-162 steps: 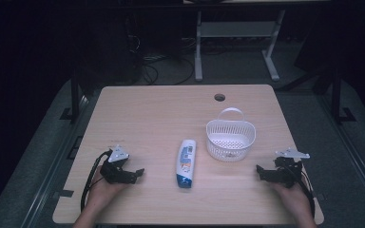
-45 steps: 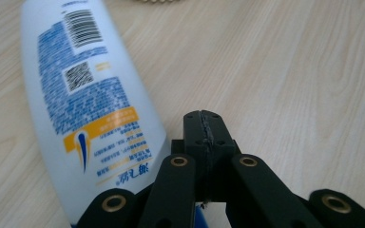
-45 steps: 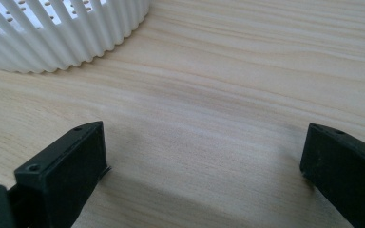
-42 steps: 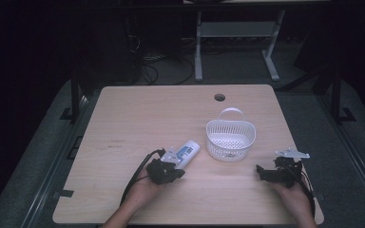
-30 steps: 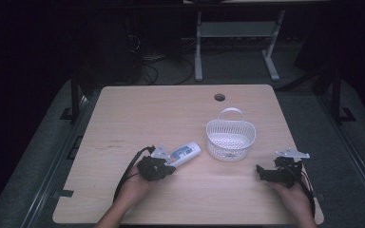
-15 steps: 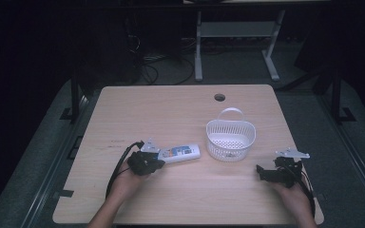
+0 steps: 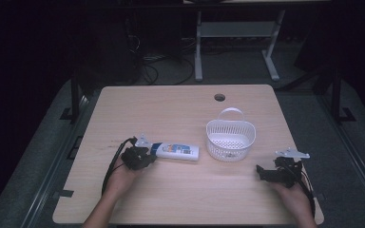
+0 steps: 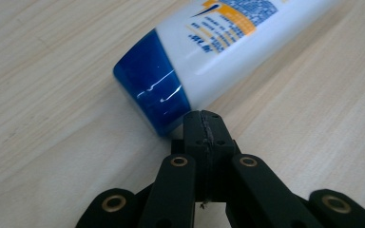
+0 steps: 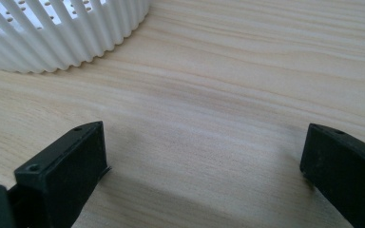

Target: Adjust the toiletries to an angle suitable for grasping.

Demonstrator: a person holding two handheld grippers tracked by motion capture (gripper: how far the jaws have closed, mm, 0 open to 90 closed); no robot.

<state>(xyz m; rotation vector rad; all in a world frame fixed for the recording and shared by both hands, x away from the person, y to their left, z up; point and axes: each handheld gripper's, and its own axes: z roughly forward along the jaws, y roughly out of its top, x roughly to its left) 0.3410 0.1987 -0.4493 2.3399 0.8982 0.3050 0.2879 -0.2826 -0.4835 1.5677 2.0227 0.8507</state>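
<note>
Work: a tube [image 7: 177, 151] is being nudged along the table [image 7: 171, 109] by the left gripper [image 8: 203, 124]; judged as a push toward the basket [image 7: 231, 138], not a lift.
Left gripper: jaws pressed together with nothing between them; the closed tip is set against the blue cap [image 8: 152, 90], touching it at its lower edge. A shut tip is judged to serve as a blunt pusher.
Right gripper [image 9: 204, 156]: jaws spread wide over bare wood, near the basket wall [image 9: 66, 35]; nothing is held. It is rested at the table's right front in the high view [image 7: 276, 172], judged to be kept ready.
Tube, place: laid flat near the table's middle, cap toward the left gripper, far end just beside the basket but apart from it.
Tube, look: white body, glossy blue cap, blue and orange print.
Basket: white, perforated, with a handle; nothing is seen in it.
</note>
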